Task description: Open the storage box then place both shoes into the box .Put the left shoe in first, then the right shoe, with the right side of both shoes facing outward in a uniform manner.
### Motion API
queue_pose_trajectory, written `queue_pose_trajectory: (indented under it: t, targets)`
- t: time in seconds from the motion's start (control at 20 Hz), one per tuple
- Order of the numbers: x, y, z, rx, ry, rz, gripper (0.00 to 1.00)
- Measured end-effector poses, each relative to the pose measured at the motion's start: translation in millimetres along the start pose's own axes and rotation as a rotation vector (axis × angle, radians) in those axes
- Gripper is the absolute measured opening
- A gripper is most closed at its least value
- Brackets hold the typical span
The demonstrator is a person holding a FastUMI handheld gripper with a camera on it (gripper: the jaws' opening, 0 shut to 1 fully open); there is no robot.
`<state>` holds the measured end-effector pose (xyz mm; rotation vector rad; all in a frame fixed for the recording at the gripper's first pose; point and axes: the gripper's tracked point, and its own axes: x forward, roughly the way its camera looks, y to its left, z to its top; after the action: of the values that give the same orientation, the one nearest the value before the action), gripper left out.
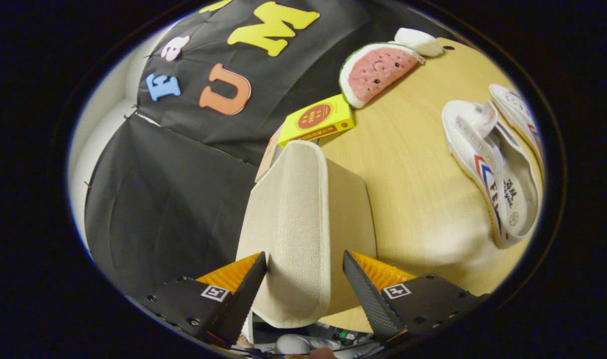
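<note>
The beige fabric storage box lid (296,224) is straddled by the parted gripper (304,271) fingers; two white shoes (493,164) are seen beyond.

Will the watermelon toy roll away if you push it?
Probably not. The watermelon toy is a flat wedge lying on the table, so it would likely slide. It looks plush, so probably soft and light. The gripper is open around the box lid.

Storage box (296,219) coarse woven cloth; table (413,189) smooth wood; shoes (488,164) probably canvas.
</note>
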<state>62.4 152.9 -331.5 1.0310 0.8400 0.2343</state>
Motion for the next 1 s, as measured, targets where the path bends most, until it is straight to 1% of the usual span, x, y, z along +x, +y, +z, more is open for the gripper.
queue_pose_trajectory:
  t: [0.15,0.25,0.3,0.4,0.55,0.6,0.65,0.75,0.8,0.9,1.0]
  targets:
    - [6,1,-4,0.102,0.034,0.029,0.95]
    - [4,3,-3,0.141,0.048,0.045,0.94]
    - [-2,5,1,0.143,0.042,0.048,0.9]
    - [-7,7,5,0.104,0.033,0.043,0.77]
    - [-22,17,13,0.056,0.017,0.042,0.77]
    - [-18,19,19,0.048,0.007,0.039,0.67]
    - [-29,20,19,0.032,0.006,0.019,0.57]
    - [-35,17,27,0.006,-0.012,-0.032,0.38]
    - [-38,19,28,-0.003,-0.01,-0.038,0.12]
    - [-44,34,30,-0.045,0.002,-0.024,0.01]
    - [-52,54,38,-0.123,-0.01,-0.014,0.0]
